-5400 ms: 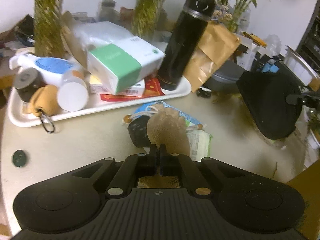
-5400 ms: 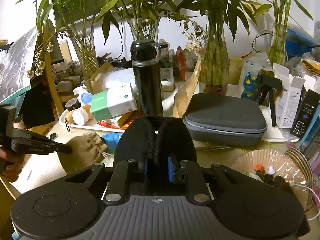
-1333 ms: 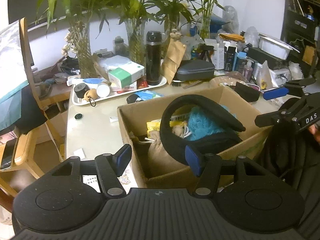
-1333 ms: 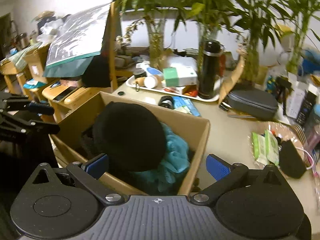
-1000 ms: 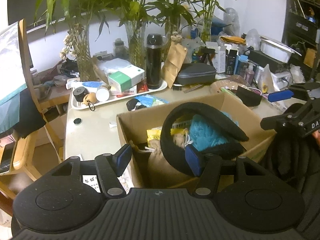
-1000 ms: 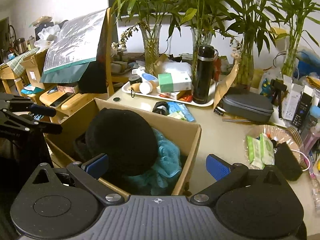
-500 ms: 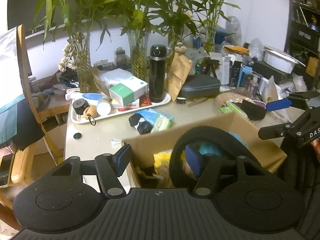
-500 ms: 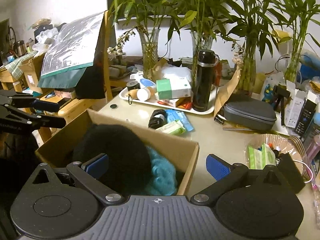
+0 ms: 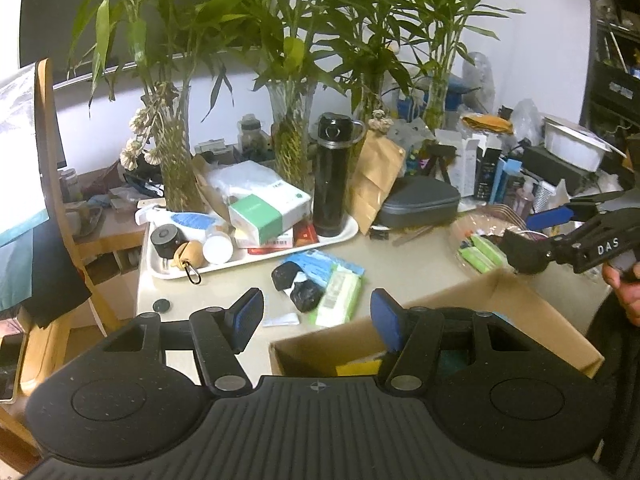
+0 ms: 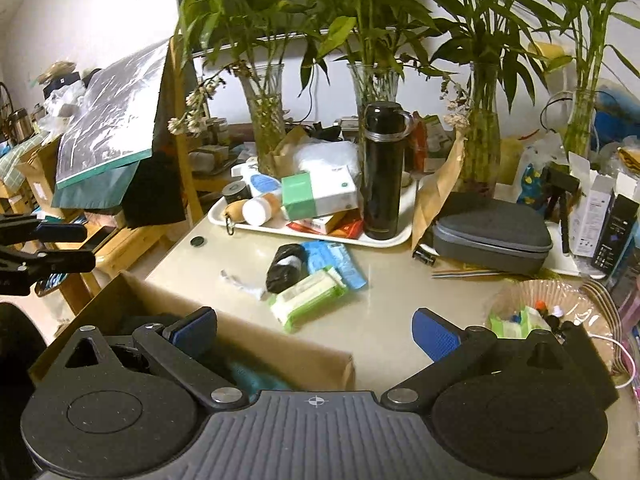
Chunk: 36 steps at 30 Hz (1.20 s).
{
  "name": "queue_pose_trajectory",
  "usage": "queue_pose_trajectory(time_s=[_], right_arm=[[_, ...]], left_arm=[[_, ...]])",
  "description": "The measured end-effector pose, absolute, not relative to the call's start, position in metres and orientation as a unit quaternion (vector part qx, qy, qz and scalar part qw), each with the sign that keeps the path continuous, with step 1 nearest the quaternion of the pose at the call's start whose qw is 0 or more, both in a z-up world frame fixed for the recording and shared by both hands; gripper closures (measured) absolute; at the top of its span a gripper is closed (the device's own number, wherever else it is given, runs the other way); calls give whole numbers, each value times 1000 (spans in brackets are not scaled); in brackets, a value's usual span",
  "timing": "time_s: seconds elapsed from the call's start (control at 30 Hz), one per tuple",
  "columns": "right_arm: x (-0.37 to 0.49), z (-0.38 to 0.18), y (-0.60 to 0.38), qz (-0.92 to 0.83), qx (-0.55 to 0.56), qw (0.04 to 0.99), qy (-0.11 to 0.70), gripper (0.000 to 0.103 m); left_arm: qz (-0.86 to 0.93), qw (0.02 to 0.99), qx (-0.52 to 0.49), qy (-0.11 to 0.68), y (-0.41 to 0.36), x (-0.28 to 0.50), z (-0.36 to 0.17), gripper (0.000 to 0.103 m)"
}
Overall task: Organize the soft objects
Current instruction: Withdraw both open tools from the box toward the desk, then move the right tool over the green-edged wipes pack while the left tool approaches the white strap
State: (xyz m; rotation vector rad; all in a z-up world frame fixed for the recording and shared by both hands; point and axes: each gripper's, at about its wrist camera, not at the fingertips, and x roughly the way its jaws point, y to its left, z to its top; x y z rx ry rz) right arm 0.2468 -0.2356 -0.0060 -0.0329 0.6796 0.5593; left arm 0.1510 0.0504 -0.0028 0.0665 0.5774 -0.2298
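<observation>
Both empty: left gripper [image 9: 317,316] and right gripper [image 10: 314,334] jaws wide. Approach the wipes pack [image 10: 306,303] at twelve o'clock squarely, clearing the cardboard box [image 10: 256,338].

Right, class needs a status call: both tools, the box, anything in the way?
Left tool open, empty. Right tool open, empty. Cardboard box below both, teal cloth inside. Green wipes pack and black bundle on table beyond; path clear.

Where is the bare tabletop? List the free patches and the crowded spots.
Free: the beige tabletop between the green wipes pack, the cardboard box and the grey zip case; also left of the black round cap. Crowded: the white tray and the right side.
</observation>
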Motion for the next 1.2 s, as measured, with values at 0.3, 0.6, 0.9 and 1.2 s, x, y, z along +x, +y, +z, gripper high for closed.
queue_pose_trajectory(time_s=[0.3,0.6,0.9,1.2], right_arm=[[289,-25,-240,270,2,907,322,0],[328,-43,-238,288,33,894,341,0],[367,-62,-231,321,50,873,364,0],[405,-93,-209,370,38,836,404,16]], left_arm=[[-111,952,19,283,65,183,-17,45],[-106,955,28,274,76,221,-34,45],[-95,954,8,284,95,236,-52,45],[-75,952,-17,295,112,244,-53,45]])
